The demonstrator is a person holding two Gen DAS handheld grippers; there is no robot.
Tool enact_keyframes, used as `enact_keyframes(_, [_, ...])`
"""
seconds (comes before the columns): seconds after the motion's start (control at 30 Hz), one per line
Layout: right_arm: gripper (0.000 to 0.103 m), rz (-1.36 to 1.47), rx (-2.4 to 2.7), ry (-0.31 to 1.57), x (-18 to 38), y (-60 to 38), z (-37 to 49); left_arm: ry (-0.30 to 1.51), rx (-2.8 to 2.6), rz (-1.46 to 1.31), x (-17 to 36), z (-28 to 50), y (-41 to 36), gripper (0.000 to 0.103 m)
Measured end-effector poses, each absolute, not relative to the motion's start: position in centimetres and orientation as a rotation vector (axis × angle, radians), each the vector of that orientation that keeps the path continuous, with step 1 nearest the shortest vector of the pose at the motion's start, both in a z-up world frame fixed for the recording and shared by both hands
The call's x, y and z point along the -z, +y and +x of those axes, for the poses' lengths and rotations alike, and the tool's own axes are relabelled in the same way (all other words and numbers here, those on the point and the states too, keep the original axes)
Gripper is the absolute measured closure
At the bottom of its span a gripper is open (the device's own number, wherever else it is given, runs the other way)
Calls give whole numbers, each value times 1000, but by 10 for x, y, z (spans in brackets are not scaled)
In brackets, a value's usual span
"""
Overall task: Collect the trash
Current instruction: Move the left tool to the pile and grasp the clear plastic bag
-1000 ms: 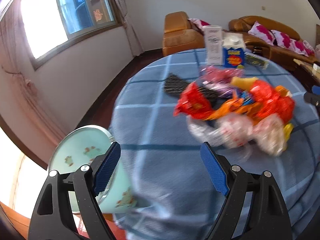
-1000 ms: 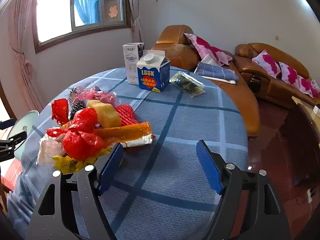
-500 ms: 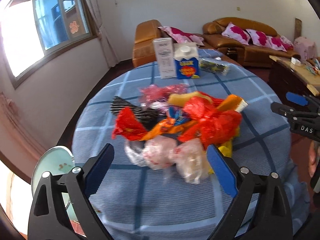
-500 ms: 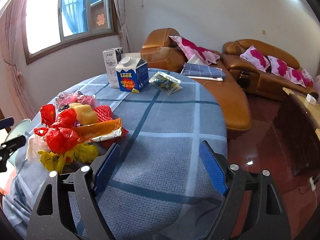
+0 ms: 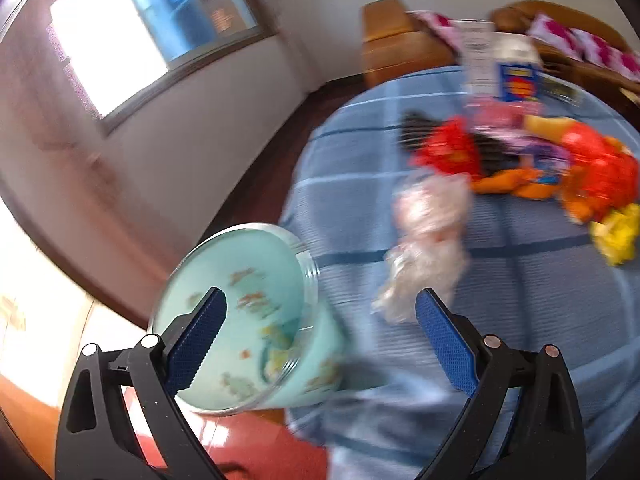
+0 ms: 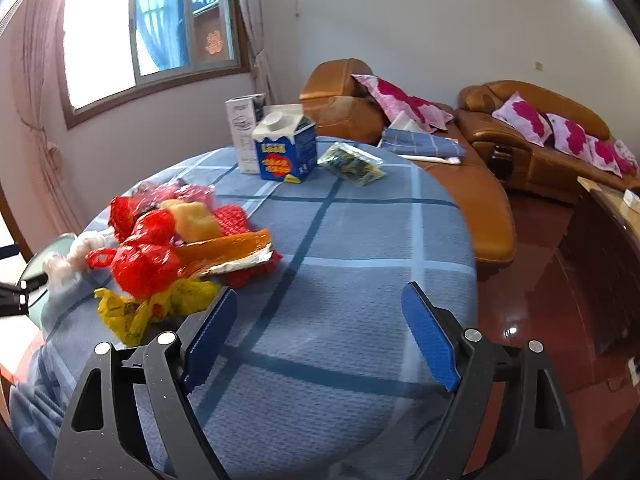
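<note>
Both grippers over the table, empty.
Left gripper (image 5: 320, 336) wide open, bin (image 5: 244, 316) at 9 o'clock; right gripper (image 6: 320, 334) just opening, wrappers (image 6: 176, 256) at 10 o'clock.

Left wrist view is motion-blurred all over: we can't read the cartons (image 5: 502, 66) far ahead of the jaws, and the wrapper pile (image 5: 532, 160) ahead to their right smears together. The pale bin (image 5: 240, 316) behind the left jaw hides its own bottom. In the right wrist view, the bin (image 6: 44, 260) far left of the jaws is mostly cut off behind the tablecloth (image 6: 360, 260).
</note>
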State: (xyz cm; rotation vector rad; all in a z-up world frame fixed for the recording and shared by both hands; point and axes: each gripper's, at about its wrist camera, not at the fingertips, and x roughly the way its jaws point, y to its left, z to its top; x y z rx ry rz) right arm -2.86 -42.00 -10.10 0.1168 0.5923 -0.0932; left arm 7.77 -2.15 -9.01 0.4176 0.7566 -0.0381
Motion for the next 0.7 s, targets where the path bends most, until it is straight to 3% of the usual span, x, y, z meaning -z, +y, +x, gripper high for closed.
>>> enact_keyframes(0.3, [19, 86, 77, 594, 103, -407, -29, 754, 52, 190, 72, 59, -19, 9])
enact_keyframes(0.53, [17, 64, 76, 586, 103, -402, -30, 745, 83, 159, 80, 75, -65, 9])
enact_keyframes(0.7, [17, 66, 78, 576, 104, -404, -32, 807, 21, 137, 96, 92, -48, 13])
